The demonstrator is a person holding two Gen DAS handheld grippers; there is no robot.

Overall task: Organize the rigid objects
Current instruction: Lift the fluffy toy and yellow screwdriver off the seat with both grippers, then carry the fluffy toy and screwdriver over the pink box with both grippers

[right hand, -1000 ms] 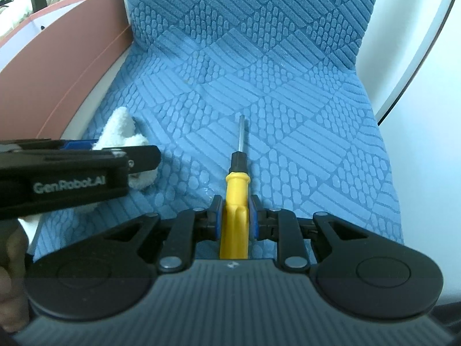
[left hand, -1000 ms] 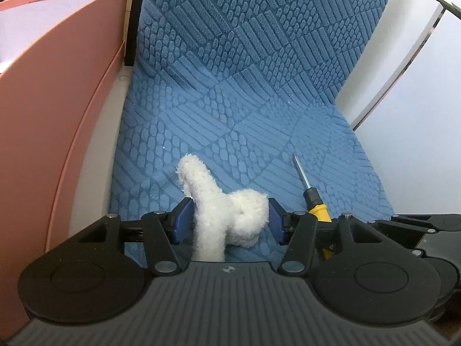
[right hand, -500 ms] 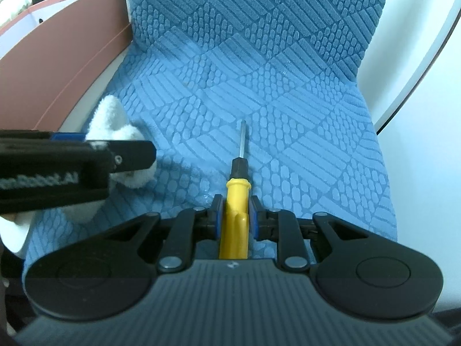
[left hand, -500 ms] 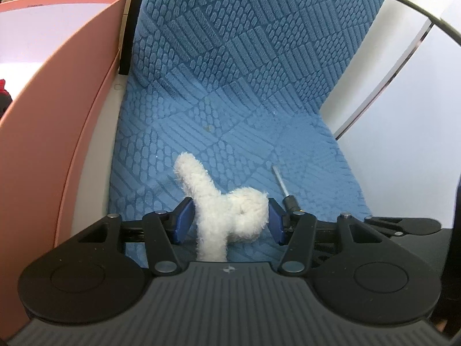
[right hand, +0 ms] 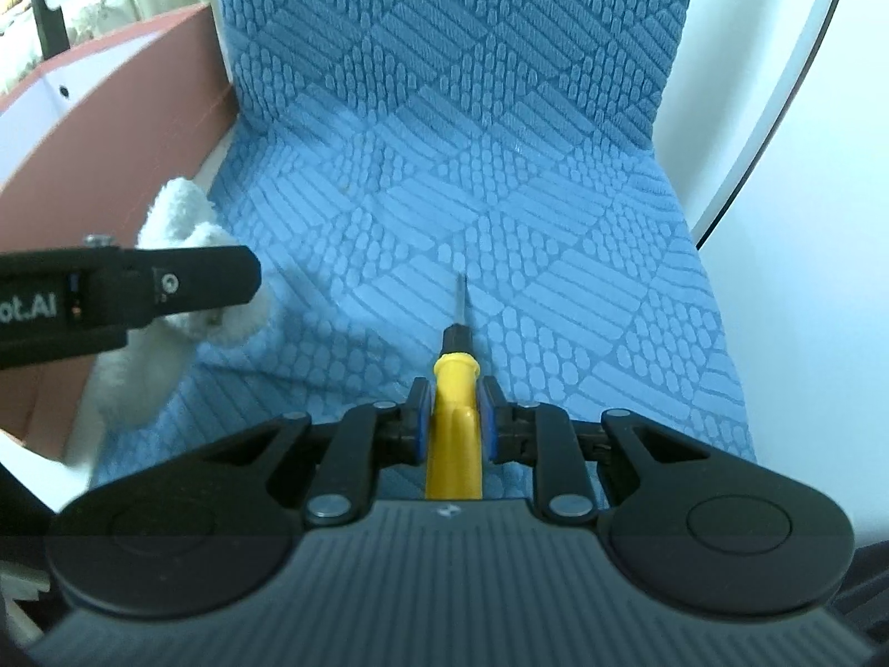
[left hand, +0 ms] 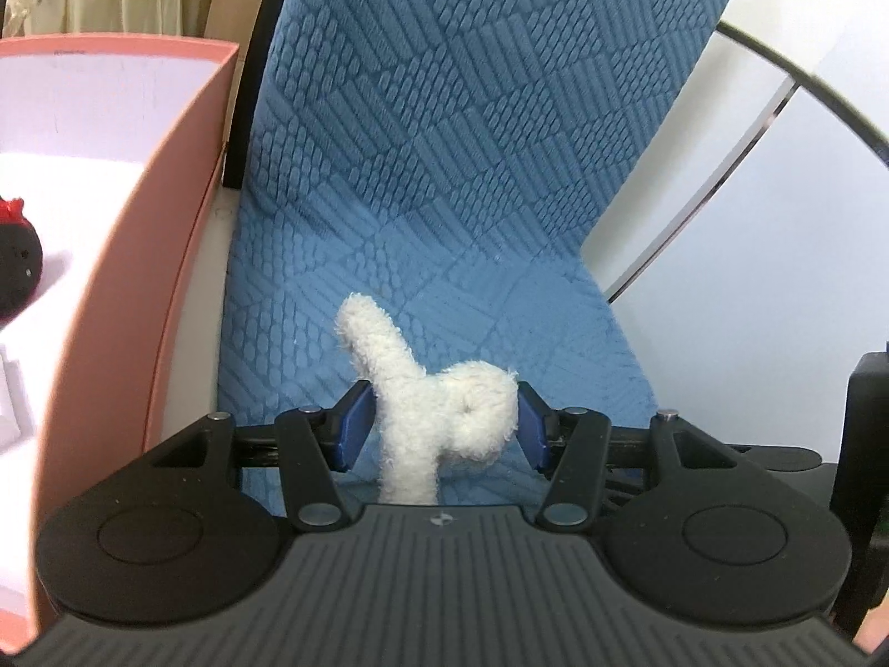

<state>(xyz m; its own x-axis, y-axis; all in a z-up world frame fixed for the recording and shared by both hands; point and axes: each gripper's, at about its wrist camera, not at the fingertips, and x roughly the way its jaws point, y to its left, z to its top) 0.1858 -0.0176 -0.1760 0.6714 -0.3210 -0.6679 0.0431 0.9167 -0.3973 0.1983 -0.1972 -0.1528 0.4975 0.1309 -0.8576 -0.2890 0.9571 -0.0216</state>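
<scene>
My left gripper (left hand: 441, 425) is shut on a white fluffy plush toy (left hand: 439, 406) and holds it above the blue chair seat (left hand: 500, 300). The toy also shows in the right wrist view (right hand: 183, 222), partly hidden behind the left gripper's body (right hand: 128, 289). My right gripper (right hand: 451, 422) is shut on the yellow handle of a screwdriver (right hand: 453, 389), whose metal shaft points forward over the seat (right hand: 555, 255). Both are lifted off the cushion.
A pink open box (left hand: 161, 255) stands left of the chair, with a black and red object (left hand: 16, 267) inside. Its wall also shows in the right wrist view (right hand: 111, 139). The chair back (left hand: 472, 83) rises ahead. A white wall and a chair frame bar (left hand: 778, 105) are on the right.
Both grippers have risen off the seat with their objects. The left gripper has moved up and left toward the pink box; the screwdriver has left its view.
</scene>
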